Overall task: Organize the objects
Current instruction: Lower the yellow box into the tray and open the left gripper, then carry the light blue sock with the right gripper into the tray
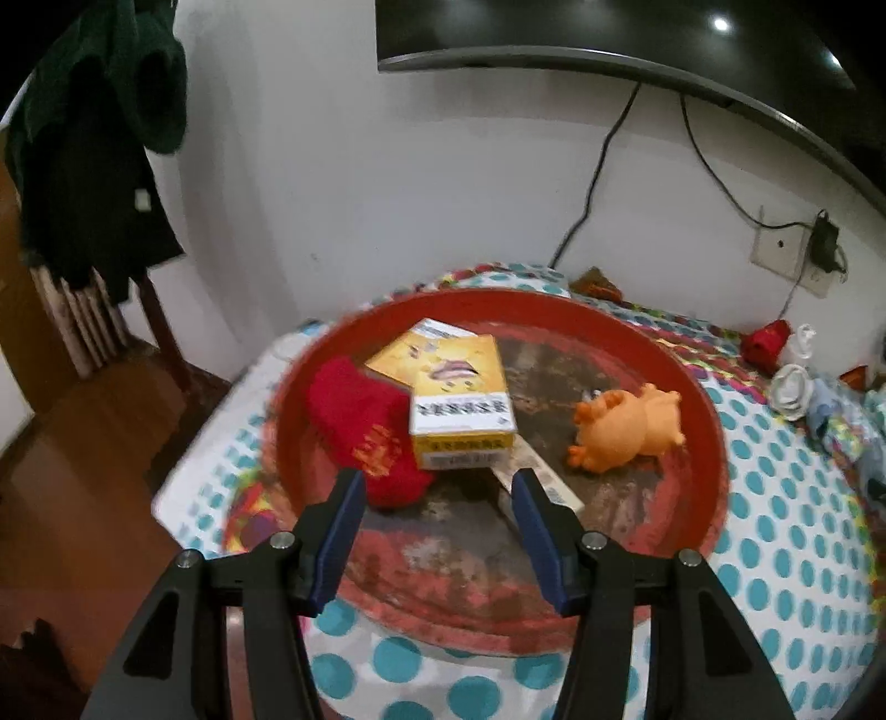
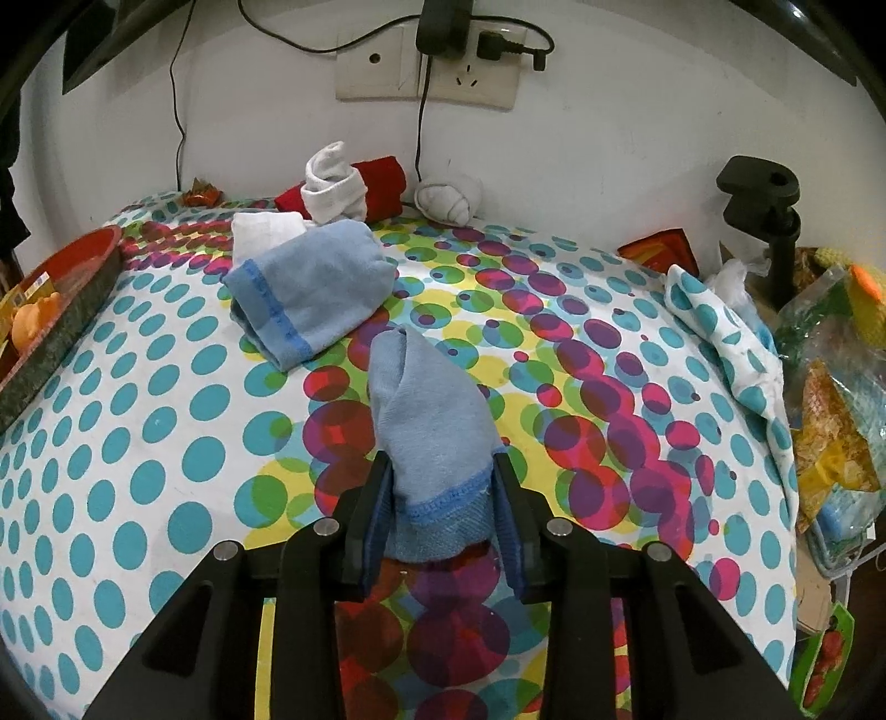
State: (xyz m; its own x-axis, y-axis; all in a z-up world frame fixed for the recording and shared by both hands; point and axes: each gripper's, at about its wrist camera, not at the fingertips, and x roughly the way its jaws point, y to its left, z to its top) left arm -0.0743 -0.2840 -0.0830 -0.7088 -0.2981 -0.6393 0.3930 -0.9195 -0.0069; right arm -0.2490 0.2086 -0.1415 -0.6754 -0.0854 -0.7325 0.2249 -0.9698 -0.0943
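A round red tray (image 1: 703,399) sits on the dotted tablecloth and holds a red sock (image 1: 365,426), a yellow box (image 1: 454,387) and an orange toy animal (image 1: 626,423). My left gripper (image 1: 437,482) is open and empty, just above the tray's near part. My right gripper (image 2: 440,471) is shut on a light blue sock (image 2: 429,410), held above the cloth. A second light blue sock (image 2: 310,285) lies further back, with a white sock (image 2: 335,185), a red sock (image 2: 382,180) and a rolled white sock (image 2: 448,199) by the wall.
The tray's edge (image 2: 83,277) shows at the left of the right wrist view. A black clamp stand (image 2: 769,221), a crumpled dotted cloth (image 2: 731,338) and snack bags (image 2: 836,399) crowd the right edge. Cables hang from a wall socket (image 2: 432,72). A dark TV (image 1: 609,33) is above.
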